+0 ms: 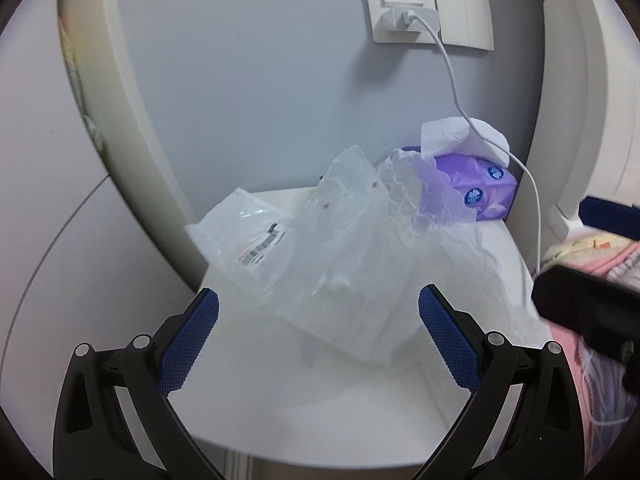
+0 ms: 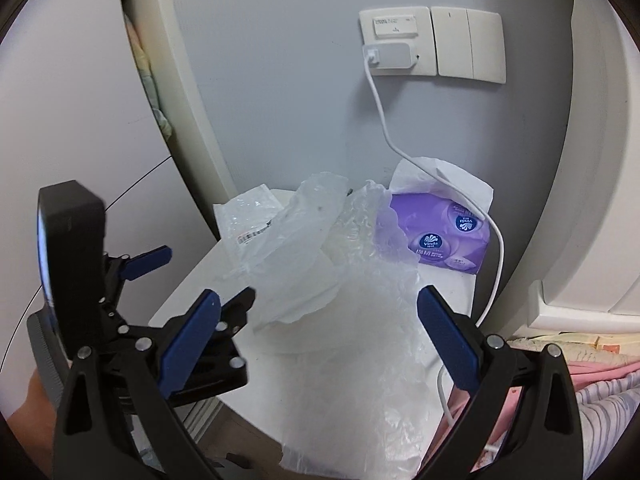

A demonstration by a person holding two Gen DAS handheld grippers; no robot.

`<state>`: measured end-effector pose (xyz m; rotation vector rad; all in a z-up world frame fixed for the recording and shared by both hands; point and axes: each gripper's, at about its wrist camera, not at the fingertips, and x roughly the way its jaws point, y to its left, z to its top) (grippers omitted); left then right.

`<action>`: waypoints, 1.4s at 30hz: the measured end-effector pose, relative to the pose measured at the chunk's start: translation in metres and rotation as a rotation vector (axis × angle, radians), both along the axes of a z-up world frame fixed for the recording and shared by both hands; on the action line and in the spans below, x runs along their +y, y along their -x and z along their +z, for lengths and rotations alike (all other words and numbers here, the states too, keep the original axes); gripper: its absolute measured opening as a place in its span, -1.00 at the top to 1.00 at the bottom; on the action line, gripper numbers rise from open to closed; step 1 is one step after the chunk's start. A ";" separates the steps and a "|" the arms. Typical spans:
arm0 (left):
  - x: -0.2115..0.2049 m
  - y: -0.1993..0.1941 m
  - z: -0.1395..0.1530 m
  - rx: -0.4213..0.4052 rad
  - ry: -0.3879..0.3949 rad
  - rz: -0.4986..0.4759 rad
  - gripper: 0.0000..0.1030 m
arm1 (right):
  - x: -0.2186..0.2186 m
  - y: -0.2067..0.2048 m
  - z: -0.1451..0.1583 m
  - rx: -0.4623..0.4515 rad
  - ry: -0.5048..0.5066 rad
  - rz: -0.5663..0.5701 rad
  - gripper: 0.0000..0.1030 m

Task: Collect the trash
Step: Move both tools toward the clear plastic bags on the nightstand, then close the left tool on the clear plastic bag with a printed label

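Nearest the cameras, both grippers stand with black arms and blue textured pads spread wide, nothing between them. The left gripper hovers over the near edge of the small white bedside table; the right gripper sits just to its right, and its view shows the left gripper's black body at lower left with a bare forearm beneath it.

On the table lies the trash — a heap of crumpled clear plastic wrapping, rising above the tabletop and, in the right wrist view, spilling over the table's near edge. At the heap's left lies a flat clear plastic bag with a printed barcode label; the label's characters are too small to read.

Behind the heap, against the wall, sits a purple soft pack of tissues bearing round blue "Vinda" logos, a white tissue standing up from its top. A white charging cable drapes across the pack and down the table's right side.

Farthest back, on the grey wall, a white charger block is plugged into a cream socket plate, beside a cream double light switch. Pink striped bedding shows at lower right.
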<state>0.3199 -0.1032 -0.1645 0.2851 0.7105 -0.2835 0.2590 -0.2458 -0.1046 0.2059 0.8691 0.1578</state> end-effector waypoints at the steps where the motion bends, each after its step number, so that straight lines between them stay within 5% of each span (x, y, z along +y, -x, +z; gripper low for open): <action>1: -0.002 -0.004 -0.002 0.002 0.005 -0.002 -0.89 | 0.000 -0.003 -0.002 0.002 0.001 -0.001 -0.87; 24: -0.019 -0.078 -0.049 0.039 0.040 -0.034 -0.88 | 0.004 -0.067 -0.049 0.014 0.077 0.055 -0.87; 37: -0.033 -0.085 -0.056 0.069 0.093 -0.107 0.76 | -0.002 -0.059 -0.049 0.001 0.076 0.053 -0.87; 42: -0.042 -0.072 -0.043 0.043 0.117 -0.149 0.91 | -0.006 -0.049 -0.038 -0.020 0.069 0.048 -0.87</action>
